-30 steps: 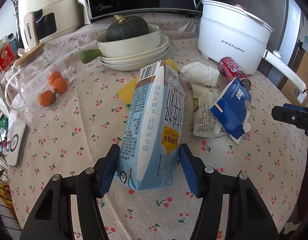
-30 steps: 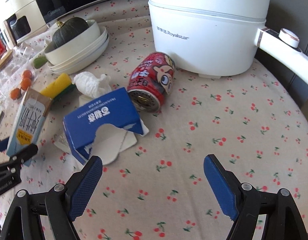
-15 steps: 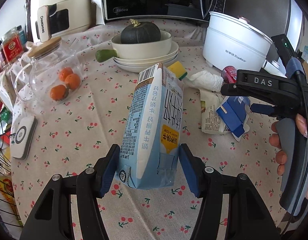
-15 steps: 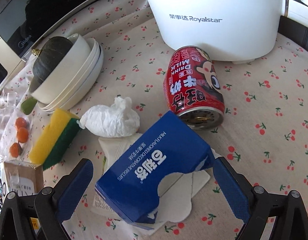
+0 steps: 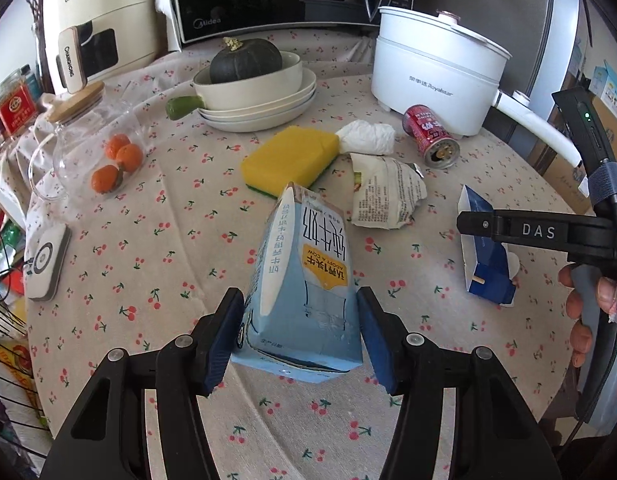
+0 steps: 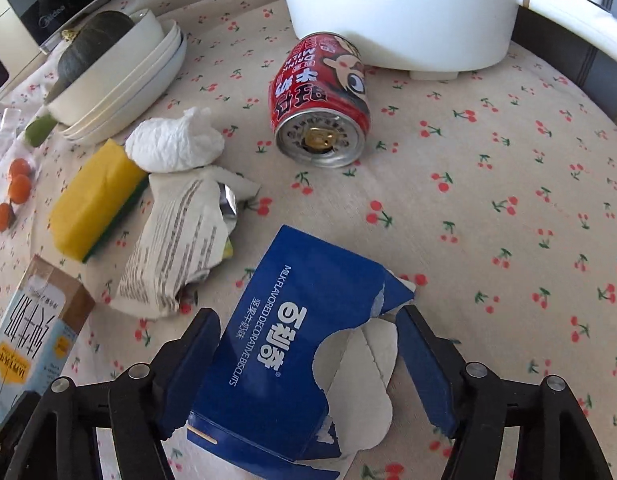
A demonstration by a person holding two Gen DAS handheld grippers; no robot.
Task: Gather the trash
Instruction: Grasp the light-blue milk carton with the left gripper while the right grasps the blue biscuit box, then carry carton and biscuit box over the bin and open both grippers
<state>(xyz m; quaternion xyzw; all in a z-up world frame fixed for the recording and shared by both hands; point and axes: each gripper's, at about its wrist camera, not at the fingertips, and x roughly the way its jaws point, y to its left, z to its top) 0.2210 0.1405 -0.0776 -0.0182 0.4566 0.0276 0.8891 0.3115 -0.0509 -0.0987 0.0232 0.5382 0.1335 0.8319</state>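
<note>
Two pieces of trash are in hand: the left gripper (image 5: 300, 332) is clamped on the milk carton (image 5: 304, 280), raised off the tablecloth (image 6: 488, 208), and the right gripper (image 6: 308, 372) grips the torn blue biscuit box (image 6: 292, 344). Beyond lie a crumpled wrapper (image 6: 176, 248), tissue wad (image 6: 174, 146) and red can (image 6: 320, 100). Next, I judge, both go to a bin, unseen here.
</note>
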